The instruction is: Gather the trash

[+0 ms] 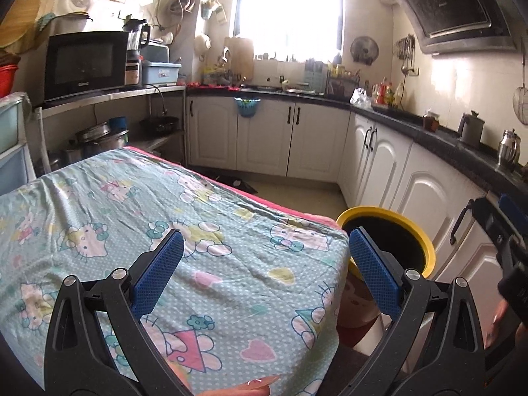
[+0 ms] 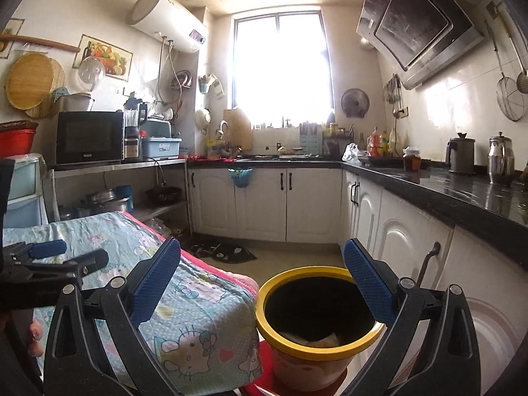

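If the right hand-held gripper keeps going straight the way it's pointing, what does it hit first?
Probably the bin. The right hand-held gripper, open and empty, points over its yellow rim, with the covered table just to its left. Depth is unclear, so it might pass above the rim toward the cabinets.

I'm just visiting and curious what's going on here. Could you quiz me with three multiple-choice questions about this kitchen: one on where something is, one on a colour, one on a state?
1. The bin stands:
A. beside the cloth-covered table's corner
B. on the counter
C. under the window

2. Its rim is:
A. red
B. yellow
C. green

3. The right gripper is:
A. shut on paper
B. shut and empty
C. open and empty

Answers: 1 A, it sits right next to the table corner. 2 B, a yellow ring tops it. 3 C, its blue pads stand wide apart with nothing between.
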